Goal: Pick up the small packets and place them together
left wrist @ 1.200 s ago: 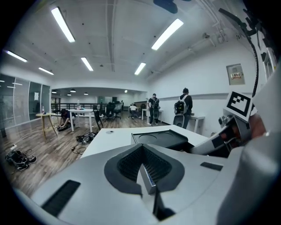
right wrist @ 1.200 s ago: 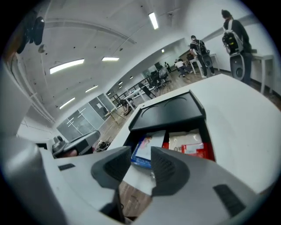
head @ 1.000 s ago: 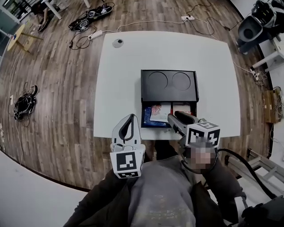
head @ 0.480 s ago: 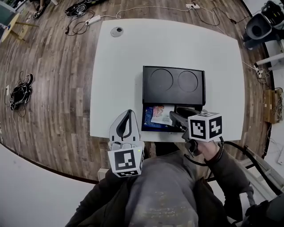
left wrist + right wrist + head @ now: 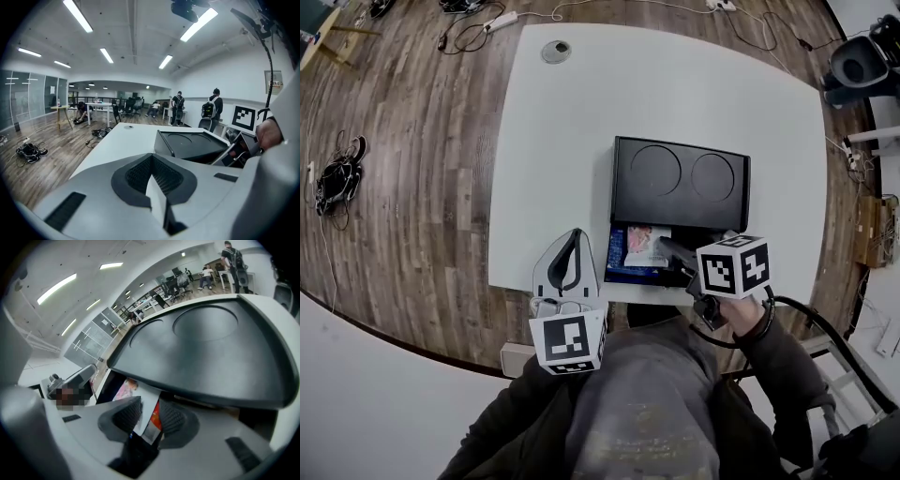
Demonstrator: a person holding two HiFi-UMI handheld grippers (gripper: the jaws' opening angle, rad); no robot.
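early yet: the small packets (image 5: 639, 246) lie in the black box (image 5: 680, 183) on the worktop (image 5: 581, 141). right tool (image 5: 145, 420), jaws just closing, straddles 1 without gripping; left tool (image 5: 157, 187) pinched together, empty.

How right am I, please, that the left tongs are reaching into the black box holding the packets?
Not quite: it is the right tongs that are reaching into the black box holding the packets, jaws just closing, packets between them; the right gripper view shows it.

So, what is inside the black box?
A pink-and-white packet lies over a blue packet, a red packet beside it. The lid hides the rest.
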